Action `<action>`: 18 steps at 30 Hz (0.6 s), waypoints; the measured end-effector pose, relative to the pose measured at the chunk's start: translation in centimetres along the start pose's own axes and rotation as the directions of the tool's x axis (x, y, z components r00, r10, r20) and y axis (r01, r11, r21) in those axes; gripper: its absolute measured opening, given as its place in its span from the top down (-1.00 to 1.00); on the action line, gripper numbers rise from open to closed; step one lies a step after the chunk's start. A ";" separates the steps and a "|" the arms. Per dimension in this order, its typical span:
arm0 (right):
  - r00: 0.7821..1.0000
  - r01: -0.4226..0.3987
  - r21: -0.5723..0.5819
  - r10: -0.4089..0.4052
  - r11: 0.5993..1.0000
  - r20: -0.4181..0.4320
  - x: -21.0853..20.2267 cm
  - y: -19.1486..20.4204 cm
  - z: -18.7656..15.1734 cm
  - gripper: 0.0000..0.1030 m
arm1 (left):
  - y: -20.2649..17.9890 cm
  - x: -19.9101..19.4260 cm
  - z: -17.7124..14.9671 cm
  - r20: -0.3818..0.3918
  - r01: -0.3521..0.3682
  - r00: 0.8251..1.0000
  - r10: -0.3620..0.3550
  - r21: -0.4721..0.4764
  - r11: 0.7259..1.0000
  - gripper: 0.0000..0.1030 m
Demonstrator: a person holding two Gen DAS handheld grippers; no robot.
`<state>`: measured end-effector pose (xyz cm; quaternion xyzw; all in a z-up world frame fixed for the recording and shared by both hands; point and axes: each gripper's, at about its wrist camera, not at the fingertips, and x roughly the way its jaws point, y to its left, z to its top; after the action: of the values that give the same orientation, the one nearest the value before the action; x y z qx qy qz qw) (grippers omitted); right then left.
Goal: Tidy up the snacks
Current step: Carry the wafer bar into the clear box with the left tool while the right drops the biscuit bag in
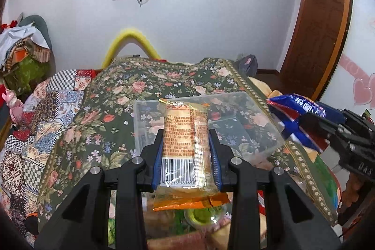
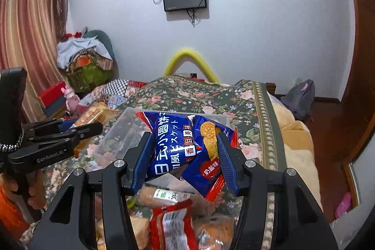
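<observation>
Left gripper (image 1: 186,151) clamped on orange biscuit pack (image 1: 185,144), long axis pointing at the clear box (image 1: 262,130) just beyond; right gripper (image 2: 185,161) clamps blue cracker bag (image 2: 185,147), equally near.

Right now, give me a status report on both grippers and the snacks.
Left gripper shut on orange cracker pack. Right gripper shut on blue biscuit bag. Clear bin ahead on floral bedspread, nothing blocking.
</observation>
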<state>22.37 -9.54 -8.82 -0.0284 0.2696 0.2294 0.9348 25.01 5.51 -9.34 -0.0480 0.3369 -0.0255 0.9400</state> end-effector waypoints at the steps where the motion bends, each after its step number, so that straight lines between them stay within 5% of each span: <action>1: 1.000 -0.008 -0.001 0.008 1.000 -0.012 0.6 0.1 -0.1 0.01 | 0.1 0.7 0.1 -0.010 0.004 1.000 -0.004 -0.002 1.000 0.33; 18: 0.978 -0.006 -0.017 0.003 1.000 -0.207 7.9 -0.8 -0.9 -0.01 | 1.4 9.2 -0.5 -0.188 0.004 0.982 -0.006 -0.011 1.000 0.31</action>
<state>28.18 -7.11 -13.68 -0.0597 0.3636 0.2297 0.9008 31.77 6.17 -15.68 -0.0513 0.4244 -0.0302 0.9035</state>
